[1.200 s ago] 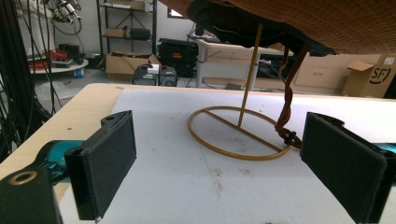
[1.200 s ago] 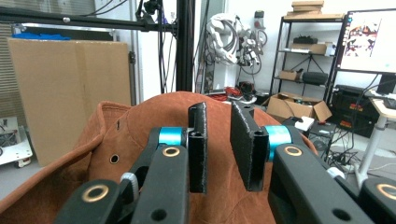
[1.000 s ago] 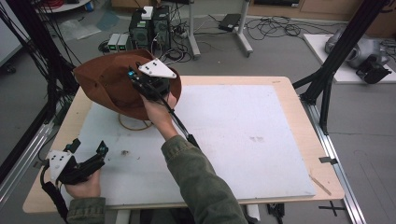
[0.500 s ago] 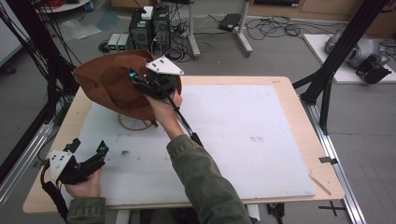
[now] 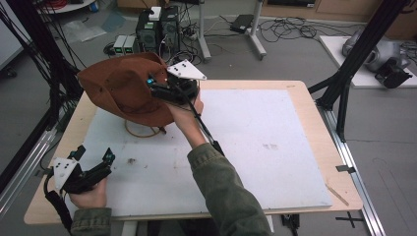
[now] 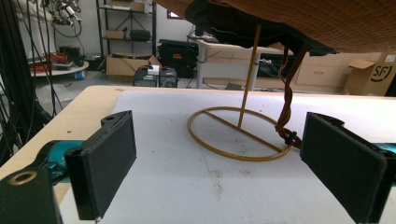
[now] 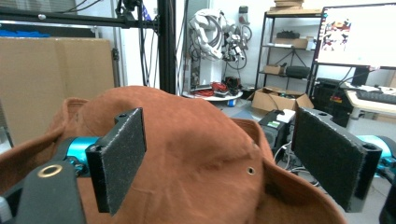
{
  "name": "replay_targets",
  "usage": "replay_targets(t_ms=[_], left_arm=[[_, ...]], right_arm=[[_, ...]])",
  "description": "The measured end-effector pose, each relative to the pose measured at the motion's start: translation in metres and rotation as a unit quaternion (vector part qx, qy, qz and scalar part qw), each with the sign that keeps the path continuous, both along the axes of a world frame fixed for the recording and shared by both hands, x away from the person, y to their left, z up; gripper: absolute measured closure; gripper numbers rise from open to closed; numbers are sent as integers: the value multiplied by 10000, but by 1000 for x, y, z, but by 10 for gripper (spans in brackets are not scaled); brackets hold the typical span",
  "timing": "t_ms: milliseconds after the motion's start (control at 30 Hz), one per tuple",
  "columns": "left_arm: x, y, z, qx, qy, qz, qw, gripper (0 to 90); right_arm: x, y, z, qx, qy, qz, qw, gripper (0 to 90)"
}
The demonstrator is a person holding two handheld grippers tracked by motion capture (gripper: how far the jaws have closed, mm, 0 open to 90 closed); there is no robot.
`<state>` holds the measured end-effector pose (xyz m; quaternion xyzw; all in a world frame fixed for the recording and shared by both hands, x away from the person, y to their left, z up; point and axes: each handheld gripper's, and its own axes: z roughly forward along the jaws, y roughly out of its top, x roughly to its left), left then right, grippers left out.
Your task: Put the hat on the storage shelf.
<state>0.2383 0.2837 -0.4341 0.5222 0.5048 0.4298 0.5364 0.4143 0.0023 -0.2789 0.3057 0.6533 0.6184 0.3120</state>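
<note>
One soft brown hat (image 5: 125, 91) sat on a thin wire stand (image 6: 239, 133) on the worktop (image 5: 255, 142). It looked light and floppy, best pinched at its brim. The right gripper (image 5: 160, 88) had just been opening, jaws spread wide, nothing between them. The left gripper (image 5: 93, 160) was spread too.

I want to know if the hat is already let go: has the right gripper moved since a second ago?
Yes. The right gripper has drifted toward the table's far edge, its jaws just opening, clear of the brown hat on its stand.

A cardboard box (image 6: 376, 73) at the far right of the left gripper view carries the printed letters "SF". The picture on the monitor (image 7: 357, 35) in the right gripper view is too small to read.
</note>
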Motion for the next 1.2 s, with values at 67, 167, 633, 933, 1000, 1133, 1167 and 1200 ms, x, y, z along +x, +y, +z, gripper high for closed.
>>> replay_targets(t_ms=[67,167,633,933,1000,1133,1167,1200], left_arm=[[0,0,0,0,-1,1,10000,110],[0,0,0,12,-10,6,10000,110],[1,-2,1,46,-13,-20,10000,110],[1,-5,2,96,-25,-54,9999,110],[1,-6,2,120,-15,-63,9999,110],[1,-7,2,120,-18,-81,9999,110],[1,-8,2,124,-13,-82,9999,110],[1,-8,2,135,0,-88,9999,110]], right_arm=[[0,-3,0,4,30,-28,10000,147],[-2,-12,0,-8,55,-82,10000,126],[-19,-57,-14,-77,104,-270,9996,124],[-28,-92,-21,-3,136,-422,9990,124],[-29,-95,-22,-3,142,-454,9989,124],[-32,-109,-29,5,122,-551,9984,125],[-33,-115,-33,-21,133,-555,9984,124],[-33,-115,-33,-21,133,-555,9984,124]])
